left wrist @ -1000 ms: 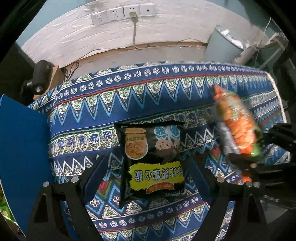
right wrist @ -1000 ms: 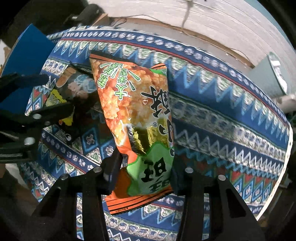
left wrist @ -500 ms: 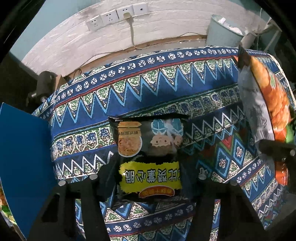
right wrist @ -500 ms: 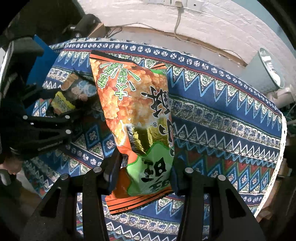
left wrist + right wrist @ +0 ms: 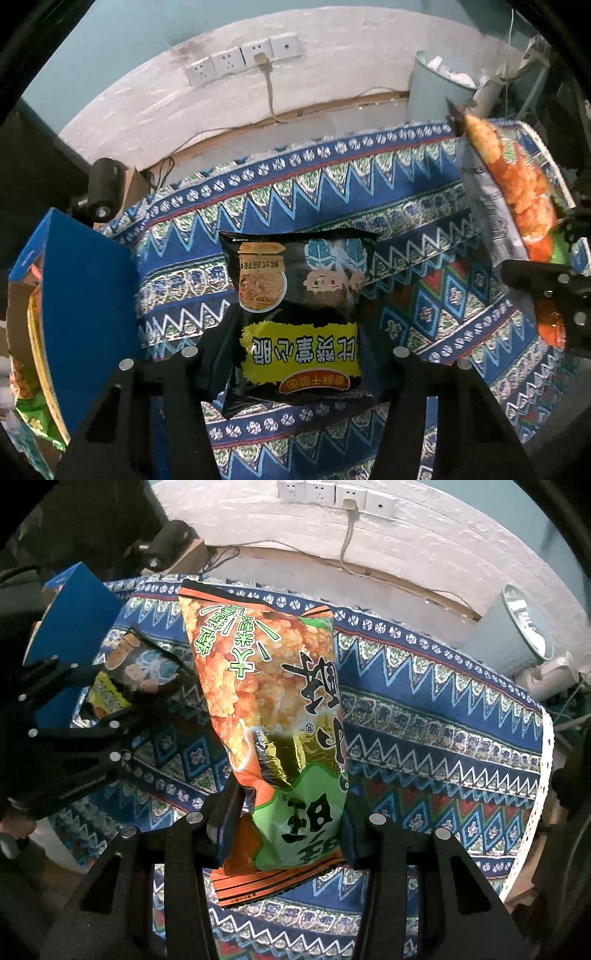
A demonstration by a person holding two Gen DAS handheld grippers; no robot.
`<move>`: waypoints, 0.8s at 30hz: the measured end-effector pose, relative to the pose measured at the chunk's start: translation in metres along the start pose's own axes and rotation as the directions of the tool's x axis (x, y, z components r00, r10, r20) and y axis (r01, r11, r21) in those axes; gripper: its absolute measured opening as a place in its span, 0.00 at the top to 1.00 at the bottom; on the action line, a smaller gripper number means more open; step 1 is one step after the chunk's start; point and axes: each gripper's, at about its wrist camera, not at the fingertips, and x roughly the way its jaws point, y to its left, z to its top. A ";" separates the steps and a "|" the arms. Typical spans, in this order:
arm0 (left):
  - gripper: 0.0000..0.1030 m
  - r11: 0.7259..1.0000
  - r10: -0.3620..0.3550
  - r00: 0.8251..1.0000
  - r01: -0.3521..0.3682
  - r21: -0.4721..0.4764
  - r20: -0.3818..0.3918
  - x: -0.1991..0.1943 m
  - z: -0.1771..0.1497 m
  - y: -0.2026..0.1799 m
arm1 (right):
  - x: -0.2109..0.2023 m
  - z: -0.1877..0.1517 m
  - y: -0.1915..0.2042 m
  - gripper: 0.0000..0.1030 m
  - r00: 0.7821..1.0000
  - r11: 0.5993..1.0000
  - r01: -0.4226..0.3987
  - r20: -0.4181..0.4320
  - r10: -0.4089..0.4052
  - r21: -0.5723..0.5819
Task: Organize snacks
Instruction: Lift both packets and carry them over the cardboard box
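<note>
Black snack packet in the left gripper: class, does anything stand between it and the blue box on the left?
Nothing visible does. The left gripper is shut on the black snack packet, and only bare patterned tablecloth lies between it and the blue box. The orange snack bag, in the right gripper, is on the other side.

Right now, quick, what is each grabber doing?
Left gripper: closed on the black snack bag.
Right gripper: closed on the orange snack bag.

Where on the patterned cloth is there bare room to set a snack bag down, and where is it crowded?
Free: the patterned cloth from the orange bag to the table's far-right edge. Crowded: near the blue box, where the left claw holds the black bag.
</note>
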 end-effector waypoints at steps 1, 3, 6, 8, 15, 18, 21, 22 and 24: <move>0.44 1.000 -0.004 1.000 0.004 -0.005 0.007 -0.005 0.000 0.001 | -0.002 0.001 0.001 0.57 1.000 1.000 -0.002 0.005 0.002 0.001; 0.44 1.000 -0.010 1.000 0.011 -0.013 0.018 -0.016 -0.003 0.001 | -0.006 0.001 0.003 0.57 1.000 1.000 -0.006 0.016 0.005 0.001; 0.44 1.000 -0.014 0.999 0.014 -0.024 0.036 -0.027 -0.004 0.010 | -0.013 0.001 0.006 0.57 0.999 1.000 -0.008 0.031 0.008 -0.005; 0.44 1.000 -0.010 0.999 0.011 -0.028 0.052 -0.036 -0.005 0.014 | -0.018 0.002 0.010 0.57 0.999 1.000 -0.010 0.040 0.010 -0.011; 0.44 0.999 0.001 0.994 0.005 -0.053 0.108 -0.070 -0.013 0.035 | -0.036 0.006 0.027 0.57 0.996 0.999 -0.035 0.083 0.038 -0.035; 0.44 0.998 0.016 0.991 -0.008 -0.057 0.136 -0.087 -0.018 0.043 | -0.045 0.009 0.037 0.57 0.993 0.997 -0.050 0.103 0.055 -0.053; 0.44 0.998 0.029 0.987 -0.019 -0.064 0.158 -0.101 -0.024 0.051 | -0.055 0.012 0.050 0.57 0.989 0.995 -0.067 0.123 0.076 -0.077; 0.44 0.997 0.030 0.986 -0.019 -0.069 0.164 -0.105 -0.026 0.054 | -0.059 0.013 0.055 0.57 0.988 0.994 -0.072 0.131 0.083 -0.088; 0.44 0.997 0.033 0.985 -0.020 -0.078 0.172 -0.112 -0.029 0.061 | -0.065 0.016 0.064 0.57 0.985 0.991 -0.083 0.143 0.097 -0.103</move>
